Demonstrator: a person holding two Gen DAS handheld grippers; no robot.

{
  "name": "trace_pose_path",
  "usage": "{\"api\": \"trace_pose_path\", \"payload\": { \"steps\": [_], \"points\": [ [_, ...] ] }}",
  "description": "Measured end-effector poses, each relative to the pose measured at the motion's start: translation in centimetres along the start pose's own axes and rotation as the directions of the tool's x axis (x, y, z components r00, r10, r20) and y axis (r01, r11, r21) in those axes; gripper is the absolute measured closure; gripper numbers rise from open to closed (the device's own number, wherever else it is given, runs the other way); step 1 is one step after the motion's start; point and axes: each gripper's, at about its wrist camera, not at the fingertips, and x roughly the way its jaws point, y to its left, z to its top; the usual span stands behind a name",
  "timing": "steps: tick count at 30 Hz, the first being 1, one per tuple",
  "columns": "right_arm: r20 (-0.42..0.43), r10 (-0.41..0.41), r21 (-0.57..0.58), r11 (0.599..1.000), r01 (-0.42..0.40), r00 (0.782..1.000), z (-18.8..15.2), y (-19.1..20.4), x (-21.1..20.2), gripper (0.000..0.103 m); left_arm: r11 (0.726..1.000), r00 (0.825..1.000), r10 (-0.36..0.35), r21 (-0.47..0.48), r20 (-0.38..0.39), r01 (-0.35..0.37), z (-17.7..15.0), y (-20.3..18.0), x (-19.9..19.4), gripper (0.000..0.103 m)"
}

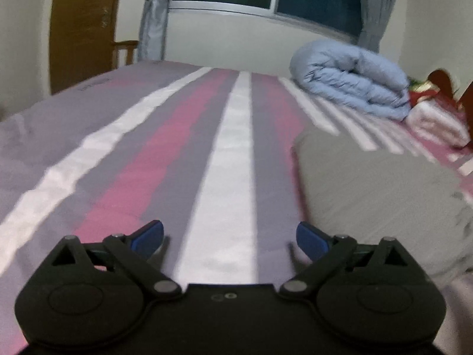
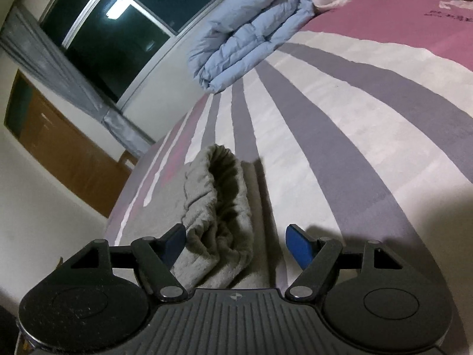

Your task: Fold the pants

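Grey pants (image 1: pixel 384 189) lie flat on the striped bed at the right of the left wrist view. My left gripper (image 1: pixel 230 238) is open and empty, low over the bedsheet to the left of the pants. In the right wrist view the pants' gathered waistband (image 2: pixel 218 207) bulges up with its opening showing. My right gripper (image 2: pixel 236 244) is open, and the waistband lies between its blue fingertips (image 2: pixel 298 247), not clamped.
The bed (image 1: pixel 147 153) has a pink, grey and white striped sheet. A rolled light-blue duvet (image 1: pixel 351 80) and a pink-white blanket (image 1: pixel 434 121) lie at the far end. A window, curtains and a wooden door (image 1: pixel 82 26) stand beyond.
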Motion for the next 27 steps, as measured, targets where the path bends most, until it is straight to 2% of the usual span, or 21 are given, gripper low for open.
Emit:
{"api": "trace_pose_path", "payload": {
  "steps": [3, 4, 6, 9, 13, 15, 17, 19, 24, 27],
  "points": [
    [-0.019, 0.032, 0.019, 0.999, -0.032, 0.999, 0.3, -0.5, 0.9, 0.029, 0.992, 0.992, -0.124, -0.027, -0.024, 0.123, 1.5, -1.5, 1.5, 0.014],
    [-0.030, 0.048, 0.020, 0.999, -0.047, 0.998, 0.5, -0.7, 1.3, 0.029, 0.982, 0.982, -0.183, -0.051, -0.039, 0.181, 1.9, -1.8, 2.2, 0.015],
    [-0.052, 0.056, 0.004, 0.998, -0.056, 0.997, 0.6, -0.9, 2.1, 0.029, 0.964, 0.963, -0.259, -0.089, -0.072, 0.252, 2.8, -2.4, 3.8, 0.020],
    [-0.091, 0.091, 0.001, 0.996, -0.091, 0.992, 1.0, -1.4, 3.1, 0.029, 0.951, 0.945, -0.301, -0.109, -0.127, 0.288, 3.5, -2.7, 6.1, 0.026],
    [-0.133, 0.131, 0.020, 0.991, -0.129, 0.982, 1.5, -2.2, 4.2, 0.029, 0.913, 0.892, -0.402, -0.170, -0.208, 0.372, 3.2, -1.9, 8.5, 0.027],
    [-0.148, 0.161, 0.044, 0.987, -0.157, 0.976, 1.9, -2.8, 4.5, 0.029, 0.898, 0.875, -0.434, -0.179, -0.215, 0.401, 3.0, -1.4, 9.0, 0.026],
    [-0.199, 0.198, 0.087, 0.979, -0.184, 0.960, 2.0, -3.3, 5.6, 0.029, 0.884, 0.859, -0.462, -0.195, -0.222, 0.425, 2.8, -1.0, 9.6, 0.025],
    [-0.209, 0.197, 0.094, 0.979, -0.181, 0.958, 2.3, -3.4, 6.2, 0.029, 0.868, 0.841, -0.490, -0.219, -0.229, 0.446, 2.8, -0.6, 10.2, 0.024],
    [-0.209, 0.188, 0.128, 0.978, -0.164, 0.960, 3.8, -4.2, 6.0, 0.026, 0.848, 0.814, -0.527, -0.214, -0.245, 0.484, 3.1, 0.0, 10.9, 0.024],
    [-0.265, 0.240, 0.155, 0.967, -0.204, 0.934, 3.8, -4.4, 7.1, 0.025, 0.830, 0.799, -0.552, -0.247, -0.239, 0.500, 3.1, 0.2, 12.0, 0.024]
  ]
}}
